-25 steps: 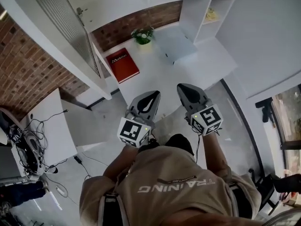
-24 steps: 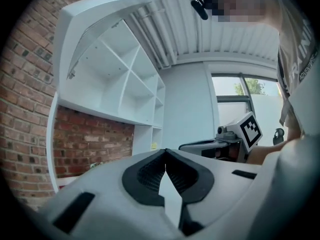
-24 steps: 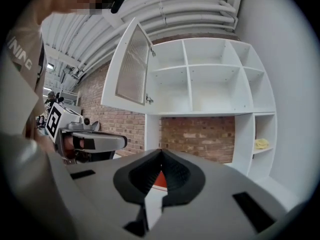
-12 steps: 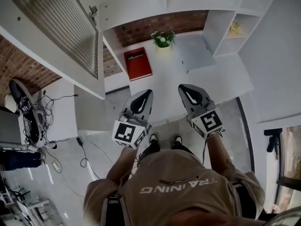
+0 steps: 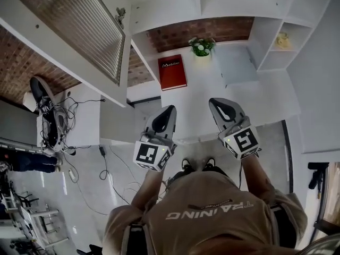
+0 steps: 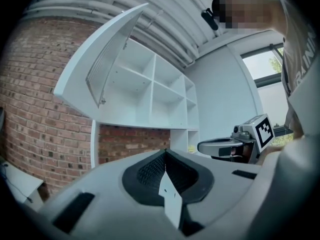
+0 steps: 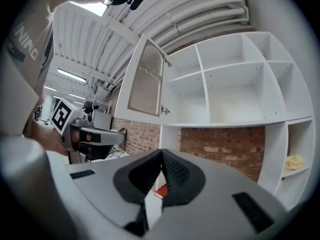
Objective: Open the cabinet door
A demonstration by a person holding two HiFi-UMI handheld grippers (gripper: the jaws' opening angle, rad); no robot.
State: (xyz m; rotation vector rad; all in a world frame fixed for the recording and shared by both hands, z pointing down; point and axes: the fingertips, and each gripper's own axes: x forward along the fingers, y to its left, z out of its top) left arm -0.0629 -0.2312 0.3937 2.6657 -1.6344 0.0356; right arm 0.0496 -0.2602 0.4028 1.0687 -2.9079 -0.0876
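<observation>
The cabinet door (image 5: 79,23), a white frame with a ribbed glass panel, is seen already swung wide from the cabinet (image 7: 235,84). It stands up and to the left of the person, well apart from both grippers. The open compartments behind it are laid bare and appear to be empty. By this the task is judged to be done, or very nearly so, and the step in hand is taken to be a holding-off.

To do that well, both grippers should be kept low and in front of the body, clear of the door's free edge, so that the door is not knocked back towards the cabinet. If more opening is wanted, the door is best pushed gently at its outer edge, away from the hinge side, not tugged at the glass.

The left gripper (image 5: 169,110) is held level above the floor beside the near edge of the tabletop (image 5: 249,97). Its jaws are pressed together and nothing is pinched between them. The right gripper (image 5: 217,102) is held alongside, near the left but not touching it. Its jaws are likewise pressed together and nothing is held. Neither gripper is touching the door, the cabinet or the tabletop.

A red book (image 5: 172,72) and a small potted plant (image 5: 201,47) are left on the tabletop beneath the cabinet.
</observation>
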